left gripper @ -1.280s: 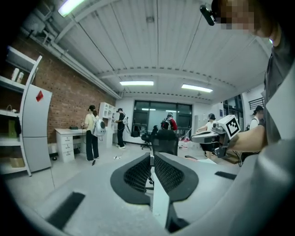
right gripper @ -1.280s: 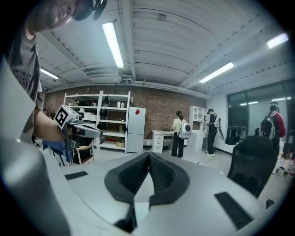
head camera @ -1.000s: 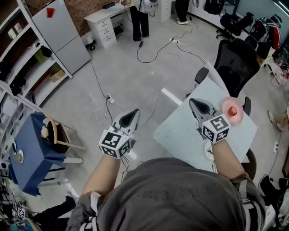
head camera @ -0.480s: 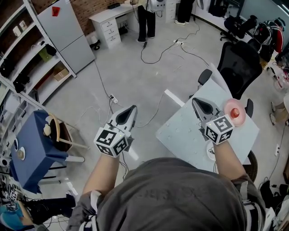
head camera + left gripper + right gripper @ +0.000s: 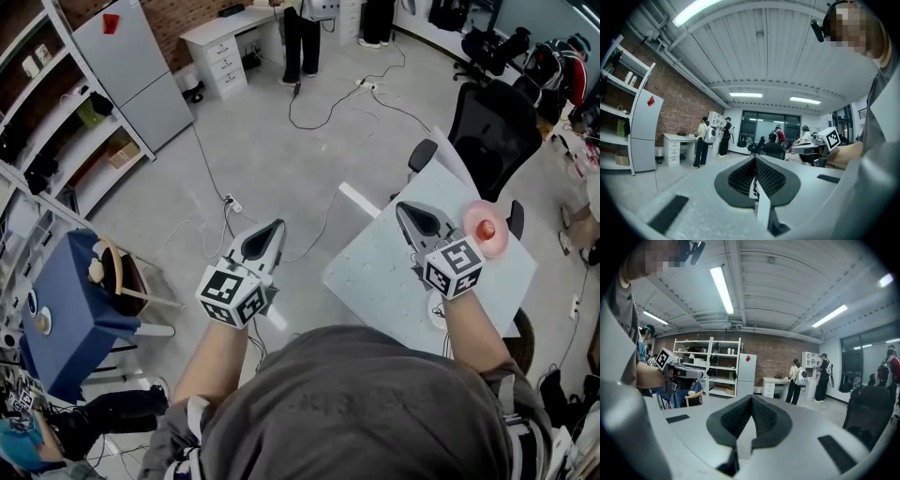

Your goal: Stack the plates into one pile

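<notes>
Head view: the pink plate (image 5: 495, 242) sits at the table's (image 5: 375, 272) far right corner. A white plate (image 5: 433, 314) lies at the table's near edge, partly under the right gripper (image 5: 401, 208). The left gripper (image 5: 278, 226) hangs off the table's left side.

Left gripper view: jaws together, nothing between.

Right gripper view: jaws together, nothing between.
</notes>
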`<state>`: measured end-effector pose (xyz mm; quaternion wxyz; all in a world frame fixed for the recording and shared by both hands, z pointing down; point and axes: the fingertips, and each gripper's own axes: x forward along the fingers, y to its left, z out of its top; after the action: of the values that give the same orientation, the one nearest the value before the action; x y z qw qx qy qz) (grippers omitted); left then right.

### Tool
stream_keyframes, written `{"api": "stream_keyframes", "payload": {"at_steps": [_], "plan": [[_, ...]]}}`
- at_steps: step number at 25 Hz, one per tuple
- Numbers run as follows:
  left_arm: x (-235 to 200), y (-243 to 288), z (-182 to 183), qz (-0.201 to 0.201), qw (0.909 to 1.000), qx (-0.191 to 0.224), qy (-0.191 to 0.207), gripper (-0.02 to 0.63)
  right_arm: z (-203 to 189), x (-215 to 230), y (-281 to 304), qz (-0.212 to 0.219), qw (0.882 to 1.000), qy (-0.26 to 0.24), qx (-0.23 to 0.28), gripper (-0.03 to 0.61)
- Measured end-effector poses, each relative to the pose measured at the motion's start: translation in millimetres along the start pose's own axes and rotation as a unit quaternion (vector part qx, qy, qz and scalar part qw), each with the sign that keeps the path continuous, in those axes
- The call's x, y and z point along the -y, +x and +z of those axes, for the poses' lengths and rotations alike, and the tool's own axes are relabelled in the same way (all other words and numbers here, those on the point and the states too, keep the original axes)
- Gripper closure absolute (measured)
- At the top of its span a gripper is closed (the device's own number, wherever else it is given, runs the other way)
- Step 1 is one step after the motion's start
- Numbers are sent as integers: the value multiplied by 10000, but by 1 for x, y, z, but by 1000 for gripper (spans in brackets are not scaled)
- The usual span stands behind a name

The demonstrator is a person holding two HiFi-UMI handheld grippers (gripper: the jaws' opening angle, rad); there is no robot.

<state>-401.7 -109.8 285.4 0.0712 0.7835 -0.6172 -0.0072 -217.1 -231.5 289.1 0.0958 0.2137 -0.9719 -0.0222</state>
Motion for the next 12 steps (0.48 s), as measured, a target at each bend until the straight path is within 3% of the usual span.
{"api": "stream_keyframes", "payload": {"at_steps": [12], "plan": [[6, 0, -1, -67, 10000, -15, 47, 607, -6, 0, -4, 19, 10000, 0, -48, 588]]}}
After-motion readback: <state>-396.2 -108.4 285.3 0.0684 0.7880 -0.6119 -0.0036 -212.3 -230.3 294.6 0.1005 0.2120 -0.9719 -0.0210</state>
